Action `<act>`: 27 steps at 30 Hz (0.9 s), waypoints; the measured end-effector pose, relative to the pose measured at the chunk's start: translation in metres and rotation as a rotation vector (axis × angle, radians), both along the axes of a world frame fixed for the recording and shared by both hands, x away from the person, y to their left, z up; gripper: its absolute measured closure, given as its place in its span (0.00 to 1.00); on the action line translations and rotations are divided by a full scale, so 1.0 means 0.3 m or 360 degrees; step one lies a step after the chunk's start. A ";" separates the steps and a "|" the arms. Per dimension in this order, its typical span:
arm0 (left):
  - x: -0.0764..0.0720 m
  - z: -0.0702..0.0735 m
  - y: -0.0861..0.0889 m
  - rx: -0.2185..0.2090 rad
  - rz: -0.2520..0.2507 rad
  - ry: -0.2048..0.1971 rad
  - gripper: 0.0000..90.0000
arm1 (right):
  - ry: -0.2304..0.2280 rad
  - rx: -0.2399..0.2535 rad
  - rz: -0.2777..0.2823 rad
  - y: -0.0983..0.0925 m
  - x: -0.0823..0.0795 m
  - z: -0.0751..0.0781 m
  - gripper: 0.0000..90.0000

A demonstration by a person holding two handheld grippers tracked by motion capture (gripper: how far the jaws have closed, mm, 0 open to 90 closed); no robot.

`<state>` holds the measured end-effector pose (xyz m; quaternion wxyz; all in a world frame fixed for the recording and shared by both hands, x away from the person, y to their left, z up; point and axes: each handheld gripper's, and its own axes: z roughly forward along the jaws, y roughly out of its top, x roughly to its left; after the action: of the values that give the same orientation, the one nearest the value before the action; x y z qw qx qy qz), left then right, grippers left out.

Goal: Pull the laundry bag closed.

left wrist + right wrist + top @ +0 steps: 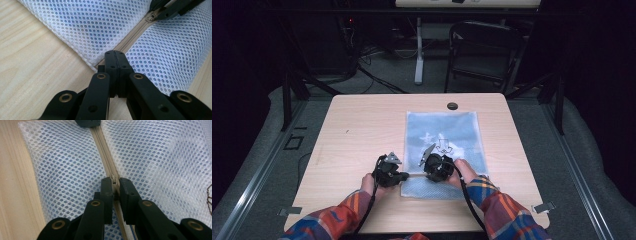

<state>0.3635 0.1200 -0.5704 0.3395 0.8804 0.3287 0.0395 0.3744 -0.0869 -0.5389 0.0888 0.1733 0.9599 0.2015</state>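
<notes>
A wooden desk point(362, 130) carries a flat white mesh bag point(444, 135), its zipped edge nearest the person. The left gripper point(115, 53) has its fingers closed on the zipper's end at the bag's corner. The right gripper point(114, 181) pinches the zipper slider point(114, 180); a clean pull probably needs the left anchoring while the right slides straight along the teeth.

White honeycomb mesh bag point(82, 27) with blue showing through the holes; beige zipper point(103, 150) down the middle. Pale wood-grain tabletop point(362, 125). Black tools with brass rivets: left tool point(115, 53), right tool point(115, 181). Red-orange-blue plaid sleeves point(507, 210), lower frame.
</notes>
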 end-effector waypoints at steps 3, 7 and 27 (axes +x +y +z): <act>-0.001 0.000 -0.001 0.0004 -0.0001 -0.0003 1.00 | 0.0004 -0.0002 -0.0009 -0.006 -0.002 0.000 0.91; 0.000 0.000 0.000 0.0004 -0.0002 -0.0003 1.00 | 0.0004 0.0000 -0.0015 -0.015 0.000 0.002 0.91; -0.001 0.001 -0.001 0.0011 -0.0002 -0.0009 1.00 | 0.0018 -0.0013 -0.0043 -0.054 -0.003 0.010 0.91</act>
<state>0.3631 0.1197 -0.5701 0.3374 0.8816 0.3272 0.0430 0.3735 -0.1031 -0.5359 0.0868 0.1870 0.9588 0.1953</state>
